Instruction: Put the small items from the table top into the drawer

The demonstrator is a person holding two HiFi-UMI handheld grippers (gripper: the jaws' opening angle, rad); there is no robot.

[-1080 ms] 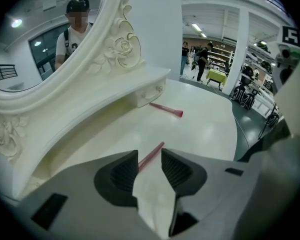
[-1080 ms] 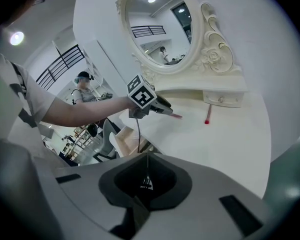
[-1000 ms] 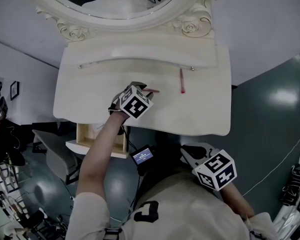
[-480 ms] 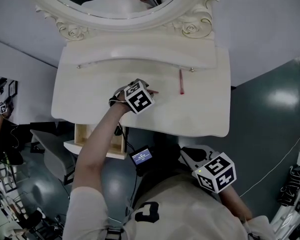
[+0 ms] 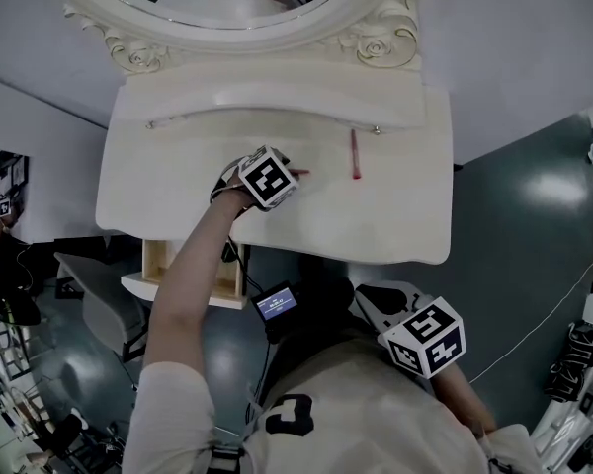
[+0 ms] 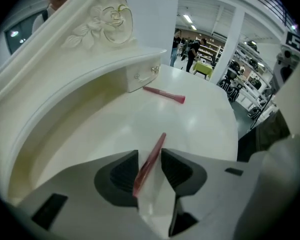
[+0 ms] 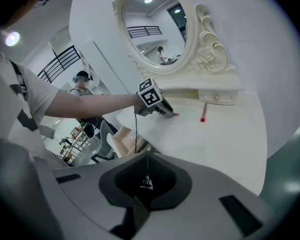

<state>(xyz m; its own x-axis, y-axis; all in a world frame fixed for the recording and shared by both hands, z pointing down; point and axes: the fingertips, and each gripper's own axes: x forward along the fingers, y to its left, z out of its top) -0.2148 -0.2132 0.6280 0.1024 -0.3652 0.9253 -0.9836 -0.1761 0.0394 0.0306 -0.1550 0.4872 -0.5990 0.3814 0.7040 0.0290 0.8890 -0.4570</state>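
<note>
The left hand-held gripper [image 6: 149,157], jaws apart, is straddling a slim pink stick [image 6: 157,144] lying on the vanity counter [image 5: 395,215], evidently lining up a pinch before the trip to the open drawer [image 5: 158,260]. It is sitting lower over the stick than a second ago. A second pink stick [image 6: 164,94] is lying near the counter's back. The right hand-held gripper [image 7: 146,156], closed and empty, is hanging back.

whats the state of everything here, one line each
left hand-held gripper: open, straddling near stick
right hand-held gripper: shut, empty
near stick: on table, between left jaws
far stick: on table, untouched
side drawer: open
back drawer: closed
</note>
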